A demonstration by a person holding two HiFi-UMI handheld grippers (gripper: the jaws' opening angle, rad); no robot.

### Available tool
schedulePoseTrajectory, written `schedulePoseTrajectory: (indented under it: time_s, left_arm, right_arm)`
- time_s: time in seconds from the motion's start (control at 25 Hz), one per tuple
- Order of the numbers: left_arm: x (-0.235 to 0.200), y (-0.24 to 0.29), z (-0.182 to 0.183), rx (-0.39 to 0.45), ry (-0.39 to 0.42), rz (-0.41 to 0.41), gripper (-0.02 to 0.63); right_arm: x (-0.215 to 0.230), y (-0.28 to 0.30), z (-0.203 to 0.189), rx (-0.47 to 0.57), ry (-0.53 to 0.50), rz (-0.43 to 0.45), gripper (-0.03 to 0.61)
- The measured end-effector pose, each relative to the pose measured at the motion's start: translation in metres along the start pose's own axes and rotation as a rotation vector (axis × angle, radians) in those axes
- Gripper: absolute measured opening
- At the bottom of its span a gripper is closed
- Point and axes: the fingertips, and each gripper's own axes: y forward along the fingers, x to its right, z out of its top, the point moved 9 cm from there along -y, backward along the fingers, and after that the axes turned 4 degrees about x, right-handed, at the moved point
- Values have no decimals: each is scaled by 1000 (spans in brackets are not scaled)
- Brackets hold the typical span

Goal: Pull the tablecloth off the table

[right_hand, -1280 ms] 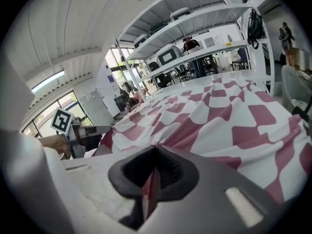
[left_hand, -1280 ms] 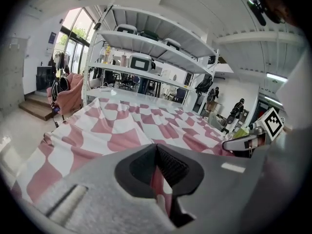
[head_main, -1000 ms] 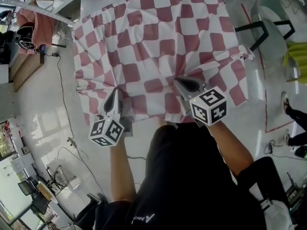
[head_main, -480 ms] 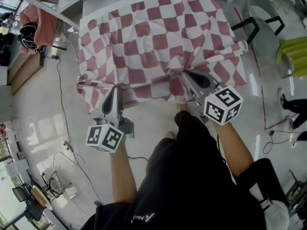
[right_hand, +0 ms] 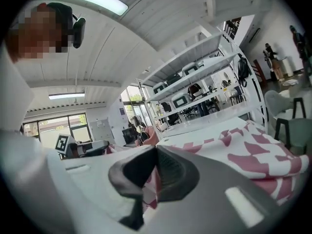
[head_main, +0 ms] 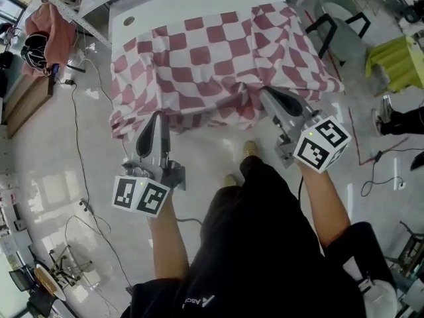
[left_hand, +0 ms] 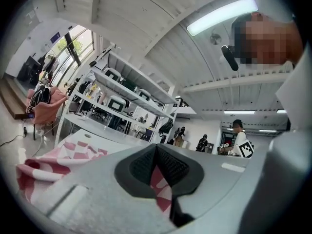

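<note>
Ahead of both grippers, the checkered tablecloth (head_main: 199, 58) is lying bunched on the white table (head_main: 199, 5). The left gripper (head_main: 156, 119) and right gripper (head_main: 266, 97) are pinching its near hem, which may slip out under uneven tugging.

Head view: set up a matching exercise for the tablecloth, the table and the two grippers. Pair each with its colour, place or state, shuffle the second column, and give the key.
Things
1. tablecloth
2. table
3. left gripper
4. right gripper

Descriptions
A. jaws shut on the cloth's near edge, toward its left end
B. white, bare along its far edge
C. jaws shut on the cloth's near edge, right of the middle
D. red-and-white checks, bunched and wrinkled

Pairs: 1-D, 2-B, 3-A, 4-C
</note>
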Motion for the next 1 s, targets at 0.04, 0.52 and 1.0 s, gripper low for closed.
schedulePoseTrajectory:
  time_s: [0.04,0.52,1.0]
  left_arm:
    - [13,-23,2,11,3,-10,11]
    - [118,-100,3,102,45,6,11]
    - [220,-232,17,193,60,52,11]
  right_arm:
    - [-19,-21,-4,8,-1,3,6]
    - [-72,-121,3,64,-15,167,6]
    - [-165,-243,-5,104,-6,297,6]
